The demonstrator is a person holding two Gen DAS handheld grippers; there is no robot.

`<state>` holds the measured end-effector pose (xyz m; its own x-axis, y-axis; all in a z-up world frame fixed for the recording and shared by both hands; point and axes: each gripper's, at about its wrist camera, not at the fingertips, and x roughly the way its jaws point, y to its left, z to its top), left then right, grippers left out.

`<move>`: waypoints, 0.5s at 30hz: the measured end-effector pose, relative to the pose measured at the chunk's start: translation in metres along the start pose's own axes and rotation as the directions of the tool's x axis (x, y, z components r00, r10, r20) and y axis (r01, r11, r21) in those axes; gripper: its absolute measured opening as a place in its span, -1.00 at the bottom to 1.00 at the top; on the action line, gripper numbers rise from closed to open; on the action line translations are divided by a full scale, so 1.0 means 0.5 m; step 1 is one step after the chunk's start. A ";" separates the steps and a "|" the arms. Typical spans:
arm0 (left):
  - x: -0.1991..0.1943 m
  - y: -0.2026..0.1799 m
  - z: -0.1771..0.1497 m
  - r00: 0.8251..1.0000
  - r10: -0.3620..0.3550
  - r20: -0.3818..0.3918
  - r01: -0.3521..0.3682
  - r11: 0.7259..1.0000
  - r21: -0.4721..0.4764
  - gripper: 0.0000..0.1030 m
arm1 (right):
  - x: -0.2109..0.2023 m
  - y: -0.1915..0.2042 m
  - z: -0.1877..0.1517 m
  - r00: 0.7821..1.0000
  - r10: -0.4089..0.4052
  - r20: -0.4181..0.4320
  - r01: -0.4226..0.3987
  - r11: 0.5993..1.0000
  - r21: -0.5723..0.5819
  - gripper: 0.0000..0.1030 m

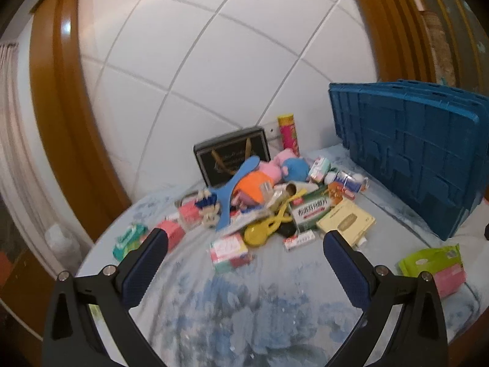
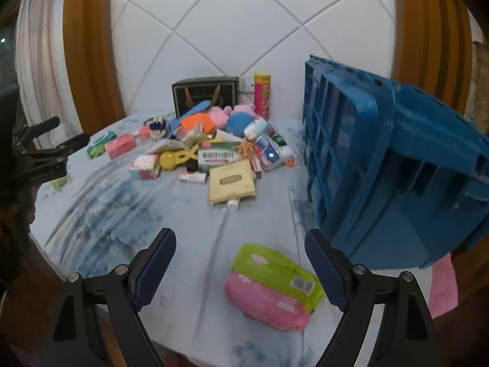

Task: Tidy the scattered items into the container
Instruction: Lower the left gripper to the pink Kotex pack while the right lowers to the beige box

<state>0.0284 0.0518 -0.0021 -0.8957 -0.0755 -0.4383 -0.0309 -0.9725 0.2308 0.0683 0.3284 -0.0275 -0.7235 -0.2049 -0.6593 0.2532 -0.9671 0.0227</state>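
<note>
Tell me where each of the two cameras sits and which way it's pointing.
Left wrist: on the left hand-held gripper, angled down at the item pile, own open fingers framing it.
Right wrist: on the right hand-held gripper, open, above the green-pink pack; the left one shows at its left edge.
Shared: blue crate, medicine box, that pack.

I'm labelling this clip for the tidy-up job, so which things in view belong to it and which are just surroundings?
Belongs to the job:
blue crate, tipped on its side
green and pink packet
yellow flat box
green and white medicine box
yellow clip
plush toys

Just surroundings:
patterned tablecloth
white tiled wall
wooden frame
</note>
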 end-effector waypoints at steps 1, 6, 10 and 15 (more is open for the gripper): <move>0.000 0.003 -0.008 1.000 0.009 -0.005 -0.009 1.000 -0.011 1.00 | 0.010 -0.007 -0.005 1.000 0.012 -0.008 -0.012 1.000 0.002 0.69; 0.000 0.026 -0.052 0.997 0.081 -0.021 -0.081 0.996 -0.033 1.00 | 0.040 -0.016 -0.018 0.999 0.041 -0.023 -0.041 0.999 -0.022 0.69; 0.029 0.066 -0.091 0.990 0.110 -0.084 -0.115 0.991 -0.061 1.00 | 0.070 -0.007 -0.011 0.998 0.056 -0.043 -0.057 0.997 -0.041 0.69; 0.072 0.113 -0.111 0.987 0.118 -0.106 -0.125 0.990 -0.061 1.00 | 0.126 0.021 0.021 0.998 0.053 -0.031 -0.055 0.998 -0.041 0.82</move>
<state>0.0190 -0.0181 -0.0532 -0.8410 -0.2125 -0.4975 0.1084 -0.9672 0.2299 0.0187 0.3039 -0.0609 -0.6885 -0.2515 -0.6802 0.3187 -0.9475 0.0277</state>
